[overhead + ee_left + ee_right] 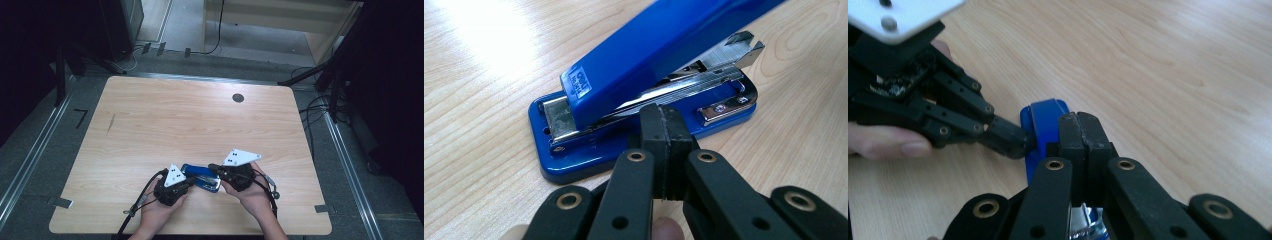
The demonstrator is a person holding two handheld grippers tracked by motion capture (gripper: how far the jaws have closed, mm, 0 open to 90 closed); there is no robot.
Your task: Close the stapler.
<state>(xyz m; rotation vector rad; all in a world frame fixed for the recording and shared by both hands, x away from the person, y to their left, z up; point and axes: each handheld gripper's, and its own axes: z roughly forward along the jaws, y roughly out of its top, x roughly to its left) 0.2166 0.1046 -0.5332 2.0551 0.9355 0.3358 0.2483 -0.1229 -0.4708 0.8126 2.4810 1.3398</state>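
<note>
**Stapler could skid or snap shut between two closed grippers**

The blue stapler (201,177) lies near the front edge of the table (200,115), between the person's two hands. In the left gripper view its blue top arm is lifted at an angle, with the metal staple channel bare beneath it and the base flat on the wood.

The left gripper (667,145) is clenched, pads pressed together with nothing between them, and its tip sits against the long side of the stapler at the base and channel. The right gripper (1080,145) also looks clenched, its jaws meeting over the stapler's end. Whether they pinch part of the top arm or just press on it I cannot tell, since the jaws hide the contact.

Risks, as I judge them:

- The left tip only pushes from the side. If the right one lifts or pulls hard, the base may slide or swivel on the smooth wood.
- If the right contact is mere pressure, the raised arm could slip free and drop back shut.
- The two tips work close together, so a small slip could knock them into each other.
- The stapler is not far from the front edge; a strong pull toward the person could bring it off the table.
</note>
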